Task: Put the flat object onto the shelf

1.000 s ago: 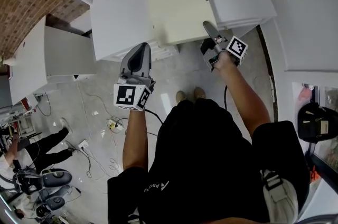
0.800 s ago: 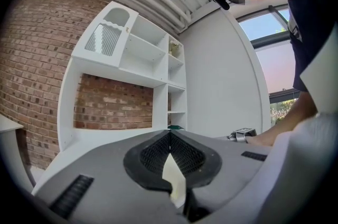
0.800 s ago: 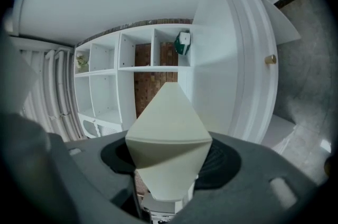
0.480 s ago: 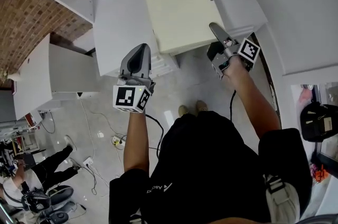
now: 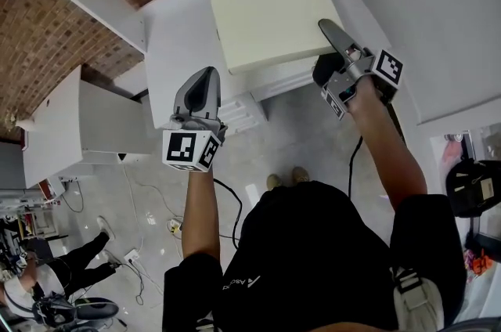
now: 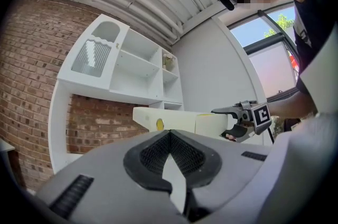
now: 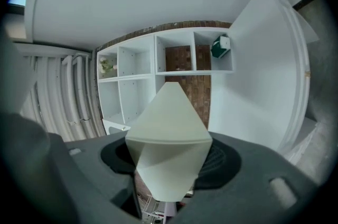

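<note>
The flat object [image 5: 266,1] is a cream slab held up level in front of the white shelf unit [image 7: 132,80]. My right gripper [image 5: 333,48] is shut on its near right corner. In the right gripper view the slab's corner [image 7: 169,133] fills the space between the dark pads [image 7: 222,162]. My left gripper [image 5: 202,88] hangs apart from the slab, below and to its left, jaws together and holding nothing. From the left gripper view the slab [image 6: 185,121] shows edge-on, with the right gripper [image 6: 237,114] at its end and the shelf unit [image 6: 132,70] above.
A green item [image 7: 220,47] sits in the shelf's top right compartment. Brick wall [image 5: 55,25] backs the shelves and a white cabinet [image 5: 86,127] stands at the left. Cables [image 5: 149,197] lie on the floor. Another person [image 5: 31,291] is at the lower left.
The right gripper has lifted the flat object higher and farther toward the shelf. The left gripper has stayed almost still, shut.
</note>
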{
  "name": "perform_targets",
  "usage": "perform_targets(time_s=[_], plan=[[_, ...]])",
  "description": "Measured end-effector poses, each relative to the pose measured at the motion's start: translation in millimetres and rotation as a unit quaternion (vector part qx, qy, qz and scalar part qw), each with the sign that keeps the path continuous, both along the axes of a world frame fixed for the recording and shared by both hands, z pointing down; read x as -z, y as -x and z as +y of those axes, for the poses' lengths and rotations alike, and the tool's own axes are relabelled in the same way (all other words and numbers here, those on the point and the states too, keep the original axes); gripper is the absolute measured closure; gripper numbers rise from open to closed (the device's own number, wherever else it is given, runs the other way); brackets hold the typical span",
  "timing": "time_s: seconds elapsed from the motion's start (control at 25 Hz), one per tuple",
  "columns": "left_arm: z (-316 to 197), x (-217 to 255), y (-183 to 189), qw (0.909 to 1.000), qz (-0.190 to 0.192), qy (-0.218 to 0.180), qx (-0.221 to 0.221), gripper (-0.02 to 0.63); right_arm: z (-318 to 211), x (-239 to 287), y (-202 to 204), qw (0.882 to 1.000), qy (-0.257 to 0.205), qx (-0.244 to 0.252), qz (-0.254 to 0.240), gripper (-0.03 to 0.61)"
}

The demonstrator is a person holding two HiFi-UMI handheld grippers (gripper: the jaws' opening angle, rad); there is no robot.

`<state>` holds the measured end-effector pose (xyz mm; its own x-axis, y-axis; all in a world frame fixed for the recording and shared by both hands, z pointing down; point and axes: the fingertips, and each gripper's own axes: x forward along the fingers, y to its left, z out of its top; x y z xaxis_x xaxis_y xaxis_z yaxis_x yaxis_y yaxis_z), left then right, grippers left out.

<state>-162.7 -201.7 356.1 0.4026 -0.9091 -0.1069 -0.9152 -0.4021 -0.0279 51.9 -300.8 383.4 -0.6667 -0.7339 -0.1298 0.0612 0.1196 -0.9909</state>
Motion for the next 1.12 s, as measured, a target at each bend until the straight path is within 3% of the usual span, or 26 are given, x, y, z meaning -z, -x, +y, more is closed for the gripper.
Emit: perform_targets(time_s=[0.64, 1.12], plan=[[-7, 38, 0, 0.9991, -0.021, -0.030, -0.021, 0.615, -26, 142, 25, 0.996, -0.084, 0.006, -0.011, 0.307], [-15, 48, -6, 0.9986, -0.016, -0.037, -0.034, 0.615, -90, 201, 56, 0.995, -0.101, 0.005, -0.017, 0.307]])
